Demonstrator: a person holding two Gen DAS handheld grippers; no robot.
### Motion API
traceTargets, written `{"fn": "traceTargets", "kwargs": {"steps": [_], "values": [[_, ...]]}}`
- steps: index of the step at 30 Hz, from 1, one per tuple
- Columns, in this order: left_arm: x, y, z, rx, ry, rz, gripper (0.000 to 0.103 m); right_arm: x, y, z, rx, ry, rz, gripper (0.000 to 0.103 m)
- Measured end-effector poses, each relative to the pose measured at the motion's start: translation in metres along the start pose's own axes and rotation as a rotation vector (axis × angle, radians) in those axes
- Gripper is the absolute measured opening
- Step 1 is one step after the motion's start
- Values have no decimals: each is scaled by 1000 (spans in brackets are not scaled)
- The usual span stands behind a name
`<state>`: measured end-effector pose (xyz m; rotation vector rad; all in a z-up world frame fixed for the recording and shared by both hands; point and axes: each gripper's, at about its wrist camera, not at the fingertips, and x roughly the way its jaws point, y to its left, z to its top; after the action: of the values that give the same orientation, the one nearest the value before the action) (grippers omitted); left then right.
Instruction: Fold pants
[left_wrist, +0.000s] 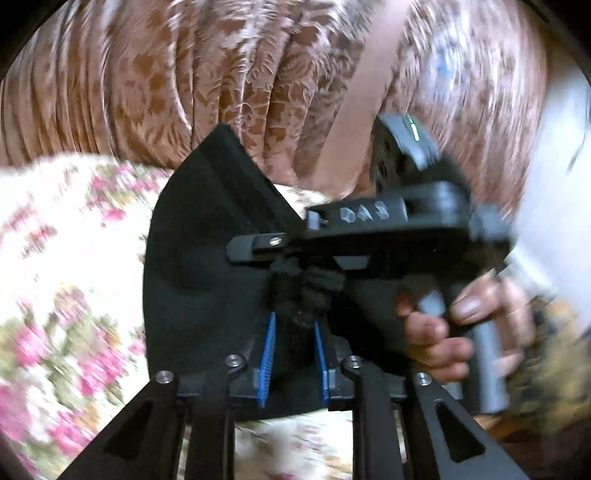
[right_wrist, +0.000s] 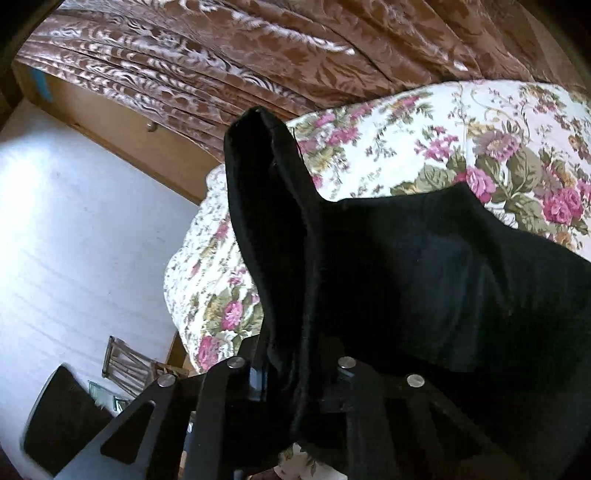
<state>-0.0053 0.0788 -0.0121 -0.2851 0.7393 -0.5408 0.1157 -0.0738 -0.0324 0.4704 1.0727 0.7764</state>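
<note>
The black pants (left_wrist: 207, 236) hang lifted above the floral bedspread (left_wrist: 55, 258). My left gripper (left_wrist: 293, 325), with blue pads (left_wrist: 269, 350), is shut on a bunched fold of the pants. The right gripper (left_wrist: 291, 269) shows in the left wrist view just beyond it, held by a hand (left_wrist: 450, 332), pinching the same bunch of cloth. In the right wrist view the pants (right_wrist: 424, 266) drape over my right gripper (right_wrist: 291, 369) and hide its fingertips; one edge of the cloth stands up in front of the camera.
Brown patterned curtains (right_wrist: 258, 55) hang behind the bed. The floral bedspread (right_wrist: 461, 140) lies under the pants. A white wall (right_wrist: 74, 229), a wooden frame and a wooden chair (right_wrist: 125, 362) are at the left. The left wrist view is motion-blurred.
</note>
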Motion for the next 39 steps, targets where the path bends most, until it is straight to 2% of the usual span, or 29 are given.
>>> {"fn": "traceTargets", "kwargs": {"steps": [1,3,5,6,10,13,18,23,31,39], "values": [[-9,10,1,-54,-11,-48,28,-7,0,-1,-1,-15,8,15],[-26,25,2,-119,-52,-61,29,-19,-1,-1,-2,-41,18,14],[-40,47,2,-195,-87,-36,30,-30,-4,-2,0,-55,33,14],[-44,58,2,-231,-93,5,30,-36,-5,-3,0,-62,39,14],[-42,86,-1,-304,-82,105,30,-60,-7,-6,2,-106,63,14],[-31,87,-3,-319,-58,110,30,-81,-4,-5,2,-141,70,14],[-1,68,0,-273,-3,62,30,-129,-7,-16,4,-217,78,14],[36,35,4,-196,67,-16,31,-177,-29,-32,35,-283,39,14],[77,-20,-11,-60,200,-99,32,-227,-104,-69,191,-342,-71,14],[90,-44,-25,-2,241,-119,33,-235,-177,-104,366,-351,-164,14]]}}
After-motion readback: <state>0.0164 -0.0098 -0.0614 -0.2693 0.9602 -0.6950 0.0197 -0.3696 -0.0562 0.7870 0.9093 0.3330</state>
